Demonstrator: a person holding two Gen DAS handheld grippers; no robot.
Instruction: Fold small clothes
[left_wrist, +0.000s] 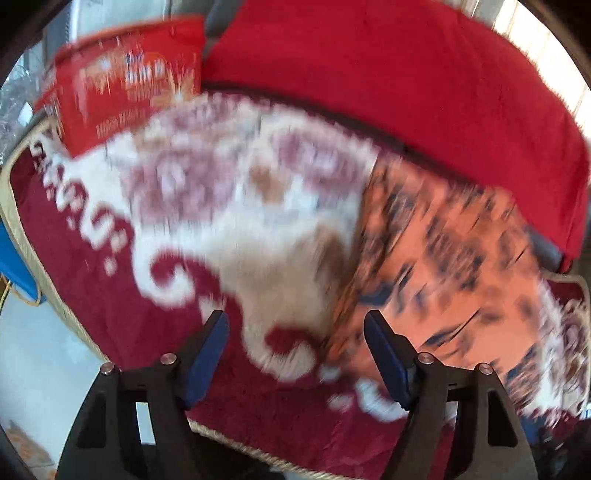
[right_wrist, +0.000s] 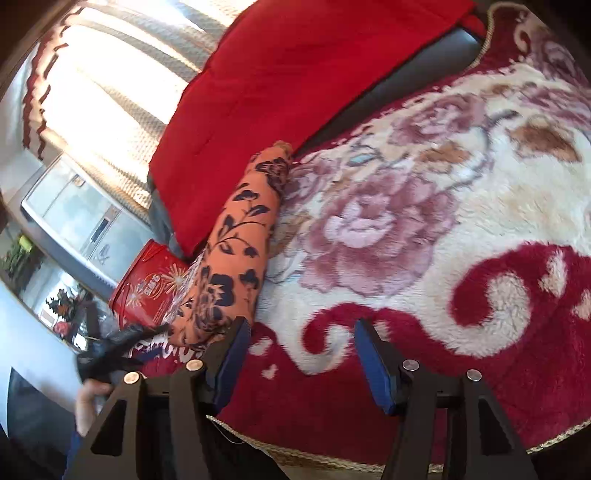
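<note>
Left wrist view, badly blurred, shows the left gripper (left_wrist: 295, 354) with jaws apart and empty above the floral blanket (left_wrist: 110, 295), the orange garment (left_wrist: 443, 266) spread toward the blanket's right edge. Right wrist view is sharper: the right gripper (right_wrist: 299, 354), also apart and empty, sits beside the garment's near end (right_wrist: 236, 236), which lies bunched along the blanket's left edge by a red cushion (right_wrist: 295, 81). Thin, soft and light, it should be pinched at a corner or hem.

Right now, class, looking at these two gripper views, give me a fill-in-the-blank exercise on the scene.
1. The orange cloth carries a dark ____ print.
2. It lies on a plush blanket patterned with big ____.
3. The cushion behind it is plain ____.
4. Between the pads of the right gripper there is ____.

Missing words: floral; flowers; red; nothing
</note>
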